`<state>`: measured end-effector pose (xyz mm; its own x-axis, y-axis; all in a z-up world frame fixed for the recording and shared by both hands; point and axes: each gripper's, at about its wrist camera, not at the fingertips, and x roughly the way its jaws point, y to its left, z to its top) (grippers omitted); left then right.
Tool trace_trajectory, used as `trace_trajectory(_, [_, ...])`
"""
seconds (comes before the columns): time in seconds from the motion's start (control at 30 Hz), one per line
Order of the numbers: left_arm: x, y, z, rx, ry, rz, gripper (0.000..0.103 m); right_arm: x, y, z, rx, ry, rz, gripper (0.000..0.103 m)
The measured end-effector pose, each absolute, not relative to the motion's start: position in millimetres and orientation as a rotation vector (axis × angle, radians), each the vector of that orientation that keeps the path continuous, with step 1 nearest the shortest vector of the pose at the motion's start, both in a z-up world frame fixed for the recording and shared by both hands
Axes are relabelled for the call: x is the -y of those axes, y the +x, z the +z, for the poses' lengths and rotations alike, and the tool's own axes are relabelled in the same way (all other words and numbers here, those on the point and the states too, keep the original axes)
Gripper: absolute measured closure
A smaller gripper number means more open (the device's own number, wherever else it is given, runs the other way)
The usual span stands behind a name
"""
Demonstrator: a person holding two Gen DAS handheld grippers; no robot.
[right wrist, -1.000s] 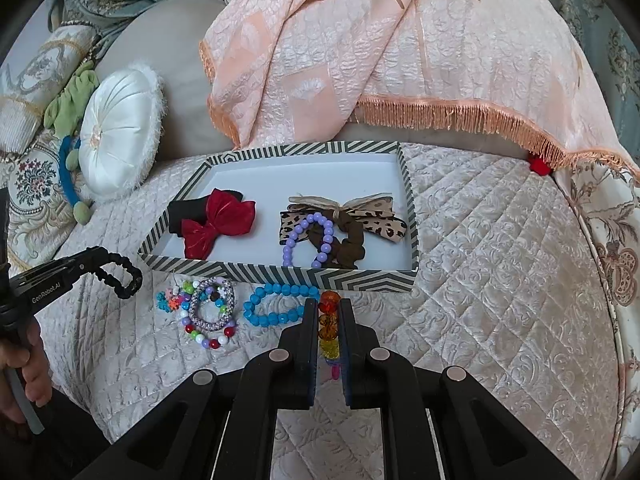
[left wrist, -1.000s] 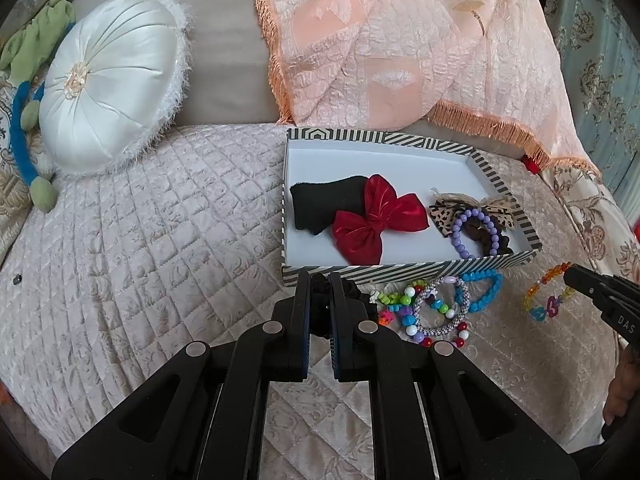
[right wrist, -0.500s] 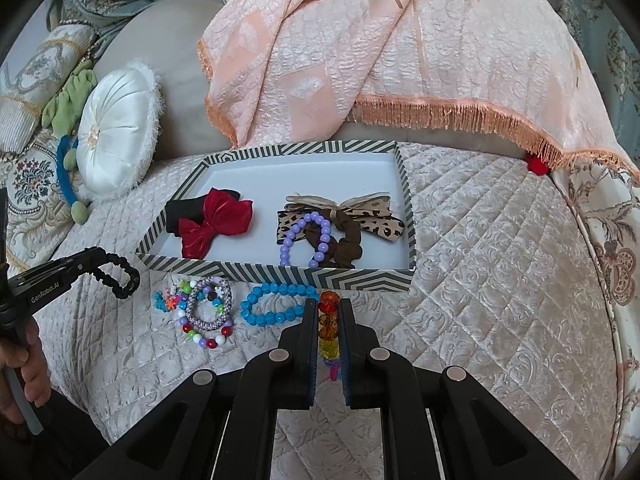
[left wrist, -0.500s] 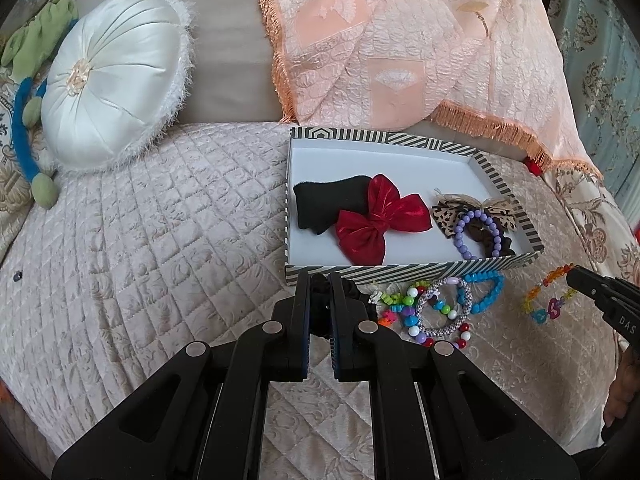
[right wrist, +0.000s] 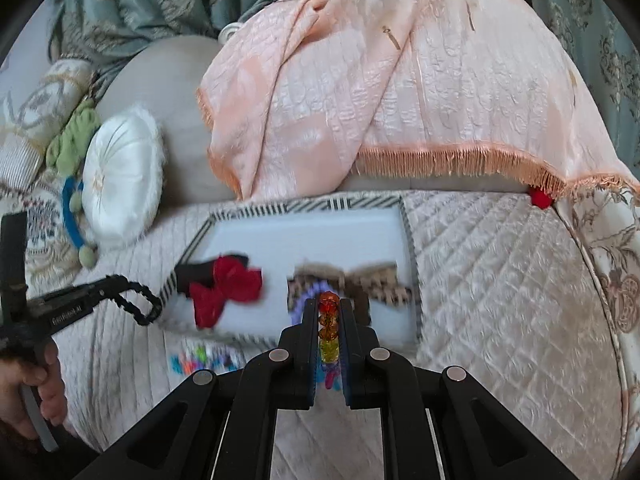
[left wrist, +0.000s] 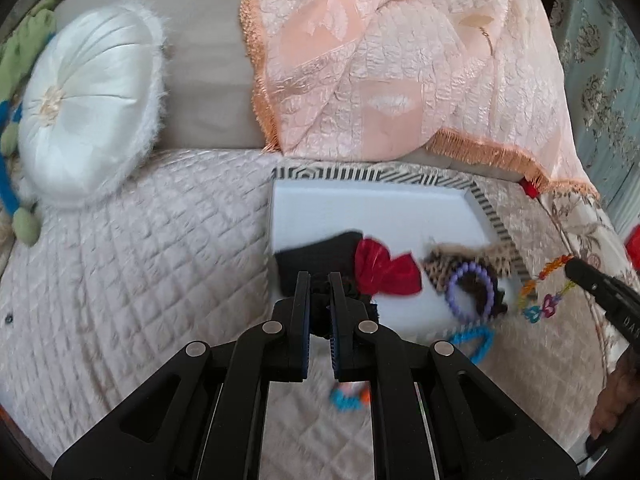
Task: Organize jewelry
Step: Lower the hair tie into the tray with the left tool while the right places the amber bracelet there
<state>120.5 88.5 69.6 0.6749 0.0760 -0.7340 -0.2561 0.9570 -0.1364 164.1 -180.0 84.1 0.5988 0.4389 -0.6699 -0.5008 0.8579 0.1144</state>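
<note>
A striped-rim white tray (left wrist: pixel 440 216) (right wrist: pixel 360 236) lies on the quilted bed. It holds a black cloth (left wrist: pixel 320 254), a red bow (left wrist: pixel 384 272) (right wrist: pixel 228 284), a leopard bow (left wrist: pixel 464 262) (right wrist: pixel 376 280) and a purple bead bracelet (left wrist: pixel 468 292). My left gripper (left wrist: pixel 319 280) (right wrist: pixel 156 312) is shut on a black bead bracelet (right wrist: pixel 134 302) at the tray's front left. My right gripper (right wrist: pixel 329 308) (left wrist: pixel 572 270) is shut on a rainbow bead bracelet (right wrist: pixel 329 332) (left wrist: pixel 540 292) above the tray's front edge.
A blue bead bracelet (left wrist: pixel 472 342) and other coloured bracelets (right wrist: pixel 200 360) lie on the quilt in front of the tray. A round white cushion (left wrist: pixel 88 108) sits at the left. A peach fringed throw (left wrist: pixel 400 60) drapes behind the tray.
Both grippers have moved forward toward the tray, each still holding its bracelet. The views are now blurred by motion and the tray looms closer.
</note>
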Motion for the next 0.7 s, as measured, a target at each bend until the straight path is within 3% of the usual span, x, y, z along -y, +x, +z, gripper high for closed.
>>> trace_trajectory(0.4, [-131.5, 227.3, 31.2, -0.800, -0.362, 0.195, 0.097, 120.3, 254.3, 53.0, -0.802, -0.058, 0.515, 0.095])
trace_trajectory(0.7, [-143.9, 243.0, -9.2, -0.891, -0.316, 0.284, 0.097, 119.1, 300.3, 15.8, -0.896, 0.056, 0.470, 0.095])
